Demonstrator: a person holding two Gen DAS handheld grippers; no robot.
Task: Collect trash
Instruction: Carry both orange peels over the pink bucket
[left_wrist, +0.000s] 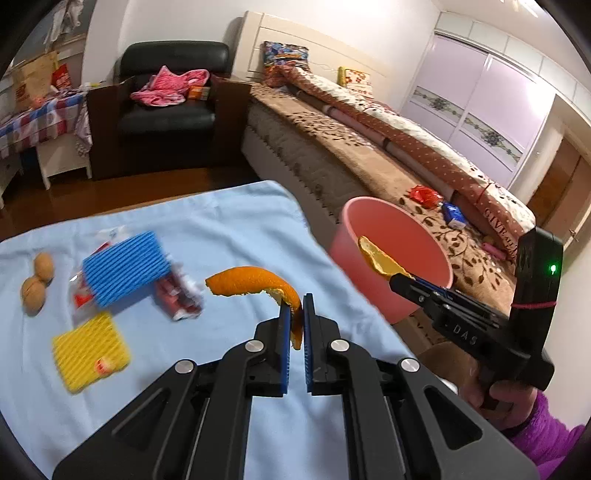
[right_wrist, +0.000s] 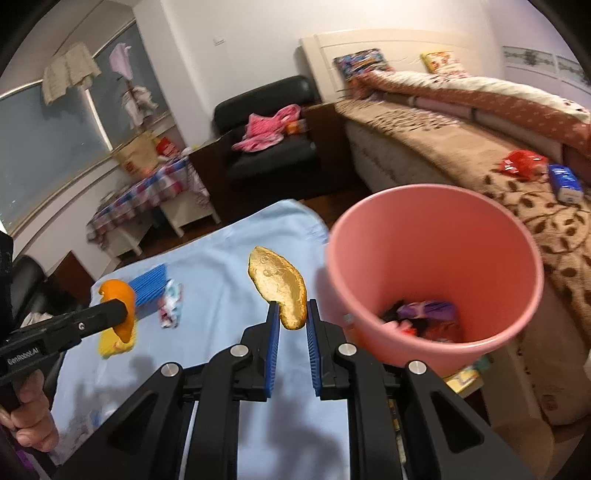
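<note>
Carrying peel to the pink bucket (left_wrist: 391, 254): left wrist view shows the left gripper (left_wrist: 294, 314) clamped on a curled orange peel (left_wrist: 255, 282) beside it. Right wrist view: right gripper (right_wrist: 290, 314) pinching a flat peel (right_wrist: 277, 284) just outside the rim; release only once above the opening.

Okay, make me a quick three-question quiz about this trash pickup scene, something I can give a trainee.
1. True or false: the left gripper is shut on a curled orange peel.
2. What does the right gripper hold? A) a walnut B) a flat piece of peel C) the blue foam net
3. Fill in: the pink bucket already holds some ____.

Key: 1 true; 2 B; 3 trash (wrappers at the bottom).
</note>
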